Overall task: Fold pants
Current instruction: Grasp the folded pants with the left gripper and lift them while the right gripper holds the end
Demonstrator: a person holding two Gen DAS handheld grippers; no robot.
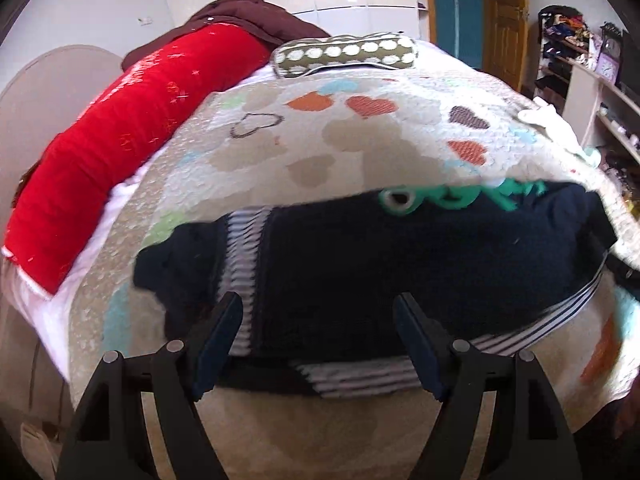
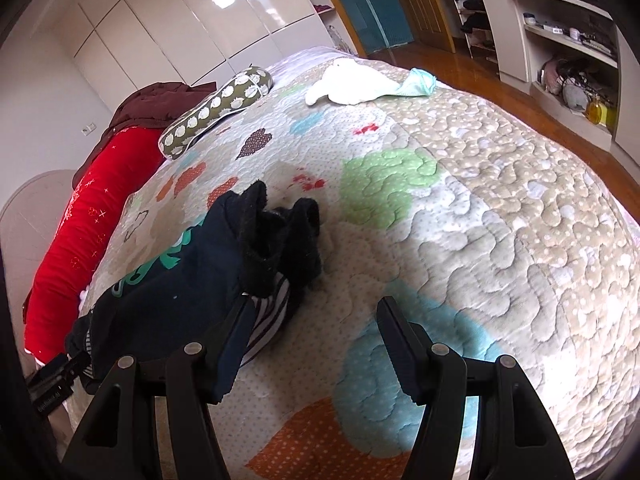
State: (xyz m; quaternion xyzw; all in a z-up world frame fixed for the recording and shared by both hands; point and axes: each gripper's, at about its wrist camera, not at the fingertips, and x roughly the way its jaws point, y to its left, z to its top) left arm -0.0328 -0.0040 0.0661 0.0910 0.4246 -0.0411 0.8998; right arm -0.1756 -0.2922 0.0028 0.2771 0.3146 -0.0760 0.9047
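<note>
While both grippers hang spread wide and hold nothing, the pants [image 1: 400, 264] lie on the bed's quilt [image 1: 360, 140] near its front edge. The left gripper [image 1: 320, 308] hovers over the near hem of the dark bundle, its fingers straddling a striped band without, as far as I can tell, touching it. The right gripper [image 2: 316, 316] sits at the bundle's right end; its left finger [image 2: 236, 332] overlaps the striped cloth in the view, though contact cannot be confirmed, and its right finger is over bare quilt.

From the left wrist view the pants look already doubled into a compact dark block, green lettering along the far side and striped trim along the near side. From the right wrist view the right end is still rumpled, with dark cuffs standing up loosely. I judge the task well advanced: the main fold seems made, while tidying that end, and perhaps one more fold, remains.

Beyond, a red bolster [image 1: 120, 128] lines the bed's left edge, a dotted pillow [image 1: 344, 54] lies toward the far end, and white cloth [image 2: 352, 80] rests near the far right corner.
</note>
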